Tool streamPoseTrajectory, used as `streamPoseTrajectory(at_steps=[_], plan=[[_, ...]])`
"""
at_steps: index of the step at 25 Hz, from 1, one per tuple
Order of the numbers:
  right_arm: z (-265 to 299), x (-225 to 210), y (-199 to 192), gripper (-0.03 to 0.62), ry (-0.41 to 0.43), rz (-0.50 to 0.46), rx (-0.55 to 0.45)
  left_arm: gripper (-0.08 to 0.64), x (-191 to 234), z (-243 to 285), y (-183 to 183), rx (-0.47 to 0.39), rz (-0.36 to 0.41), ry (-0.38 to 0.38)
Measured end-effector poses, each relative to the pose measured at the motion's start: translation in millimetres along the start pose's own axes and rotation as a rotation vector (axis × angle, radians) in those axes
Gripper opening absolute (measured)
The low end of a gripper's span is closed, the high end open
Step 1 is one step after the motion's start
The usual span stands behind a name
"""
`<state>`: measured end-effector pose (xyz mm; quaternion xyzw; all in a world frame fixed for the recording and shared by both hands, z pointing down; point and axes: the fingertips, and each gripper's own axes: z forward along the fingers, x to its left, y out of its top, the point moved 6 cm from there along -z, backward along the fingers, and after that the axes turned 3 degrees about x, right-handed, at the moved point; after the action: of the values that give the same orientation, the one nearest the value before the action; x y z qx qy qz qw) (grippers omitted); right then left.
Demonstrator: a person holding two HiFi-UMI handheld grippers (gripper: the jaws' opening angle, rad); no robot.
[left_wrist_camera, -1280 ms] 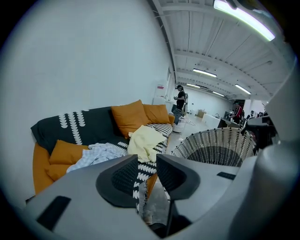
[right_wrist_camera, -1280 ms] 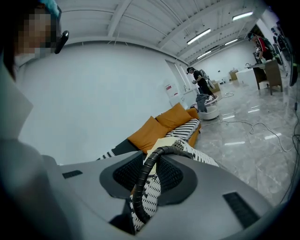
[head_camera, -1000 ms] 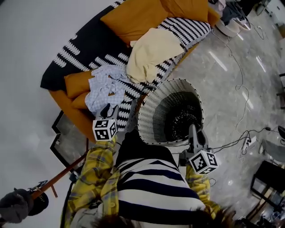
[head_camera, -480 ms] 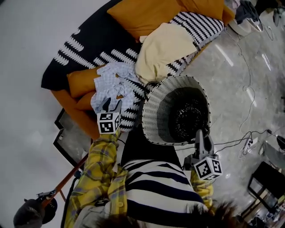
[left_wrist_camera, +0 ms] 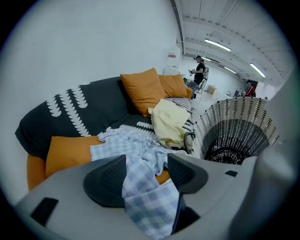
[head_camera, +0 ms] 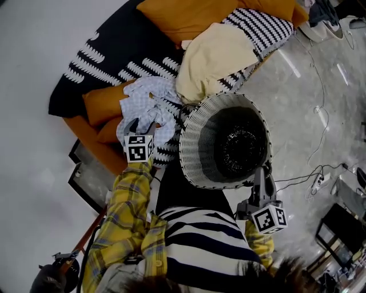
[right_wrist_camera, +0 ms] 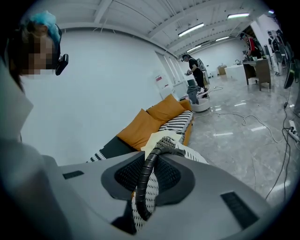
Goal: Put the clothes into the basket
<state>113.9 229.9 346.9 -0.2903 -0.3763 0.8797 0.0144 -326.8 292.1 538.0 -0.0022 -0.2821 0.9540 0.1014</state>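
Nearest the camera, the person's yellow plaid sleeves (head_camera: 123,217) lead out to both grippers. The right gripper (head_camera: 262,173) is clamped on the near rim of the woven basket (head_camera: 191,137), whose dark coiled edge runs between its pads in the right gripper view (right_wrist_camera: 147,176). The basket is tilted, its dark inside open towards the head camera, and it touches the sofa's front edge.

The left gripper (head_camera: 137,127) points down at the blue checked shirt (head_camera: 146,97) on the sofa seat. Its jaws are opening, and a fold of that shirt lies loose in the gap between them (left_wrist_camera: 145,173).

The shirt sprawls partly over an orange cushion (head_camera: 103,103), just left of the basket. Beyond it a cream garment (head_camera: 214,57) lies heaped on the seat, close to the basket's far rim.

The sofa (head_camera: 114,51) is black with white leaf-like patterns, and larger orange cushions (head_camera: 189,14) stand along its back.

To the right is a glossy grey marble floor (head_camera: 309,103) crossed by loose cables (head_camera: 323,114). In the distance there are white walls, strip lights (right_wrist_camera: 192,29) and a standing person (right_wrist_camera: 191,70).
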Motion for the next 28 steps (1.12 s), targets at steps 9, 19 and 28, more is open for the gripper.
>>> streamPoseTrajectory(at_steps=[9,19,28], plan=[[9,7,-3,0.071,-0.025,-0.015,0.029,0.328,16,24,-2,0.079,0.007,-0.013],[14,12,-5,0.066,-0.035,-0.019,0.031,0.303,22,52,-15,0.180,-0.013,0.004],[16,12,-7,0.060,-0.052,-0.009,0.021,0.117,25,49,-16,0.187,-0.018,0.012]])
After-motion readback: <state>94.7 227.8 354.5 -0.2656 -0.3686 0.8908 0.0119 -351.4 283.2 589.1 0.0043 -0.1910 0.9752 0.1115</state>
